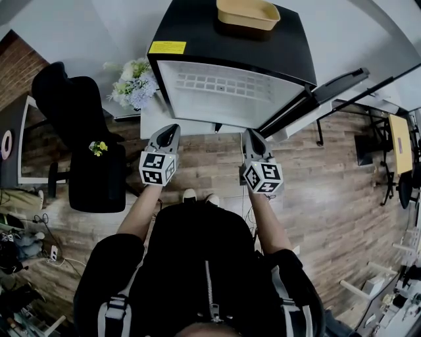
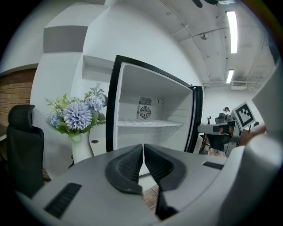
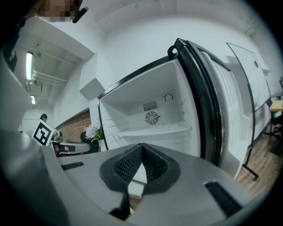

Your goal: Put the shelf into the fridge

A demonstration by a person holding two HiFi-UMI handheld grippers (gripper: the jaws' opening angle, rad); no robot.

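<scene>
**Both claws shut and empty in front of the open fridge; shelf sits inside**

Far to the left of both claws stands a black chair [image 1: 79, 125]. Nearer the fridge, a bunch of pale blue flowers [image 2: 77, 115] in a white vase rests on a white surface [image 1: 154, 120], ahead of the left claw and to its left.

The left claw [image 2: 143, 146] has its two dark jaws pressed together, with nothing between them. It is held in front of the fridge [image 1: 197, 39], apart from it, and points towards the open front.

The shelf [image 2: 150, 124], a white wire rack, lies level across the inside of the fridge, just under the round fan [image 2: 144, 113] on the back wall. It is ahead of both claws and above their tips in each claw's own view, and neither claw touches it. A yellow tray [image 1: 248, 14] sits on top of the fridge, beyond the claws.

The right claw [image 3: 142, 146] is held just beside the left one, its jaws meeting at the tips and gripping nothing. The fridge door [image 3: 208, 101] stands swung open to its right.
</scene>
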